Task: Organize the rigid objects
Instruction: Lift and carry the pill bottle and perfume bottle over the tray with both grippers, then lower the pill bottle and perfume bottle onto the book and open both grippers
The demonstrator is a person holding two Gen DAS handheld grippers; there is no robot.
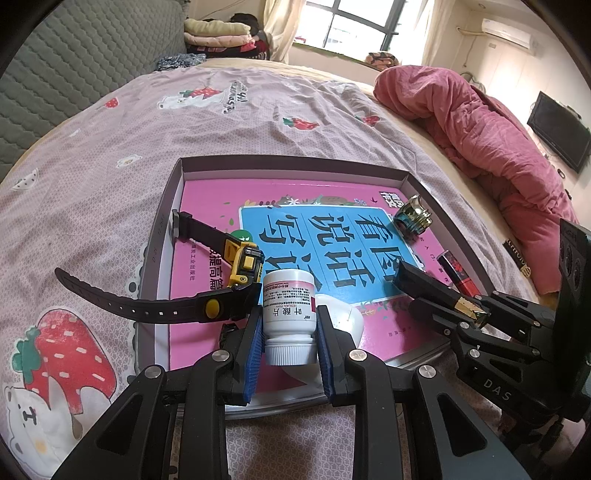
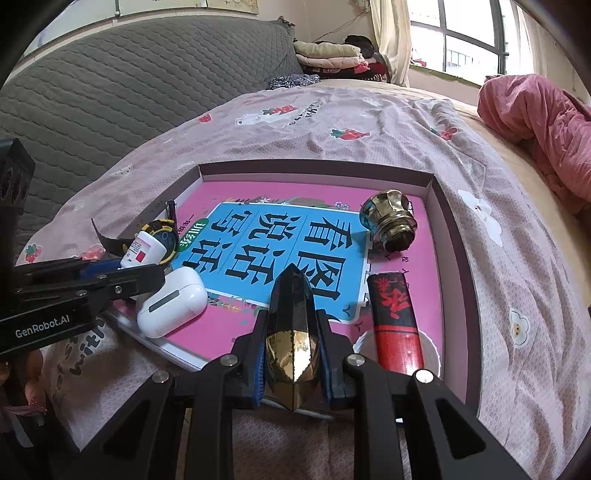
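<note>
My left gripper (image 1: 290,314) is shut on a white pill bottle (image 1: 290,306), its cap toward the camera, over the near left part of a shallow box (image 1: 295,162) that holds a pink book (image 1: 332,236). My right gripper (image 2: 293,317) is shut on a faceted black and gold tube (image 2: 291,332) over the box's (image 2: 314,168) near edge. In the box lie a yellow and black watch (image 1: 243,266), a white earbud case (image 2: 171,301), a gold jar (image 2: 388,221) and a red and black tube (image 2: 395,328).
The box rests on a bed with a strawberry-print sheet (image 1: 110,166). A rumpled pink quilt (image 1: 480,122) lies to the right. A grey quilted headboard (image 2: 110,92) and folded clothes (image 1: 218,35) are at the back, and a TV (image 1: 557,131) hangs on the right wall.
</note>
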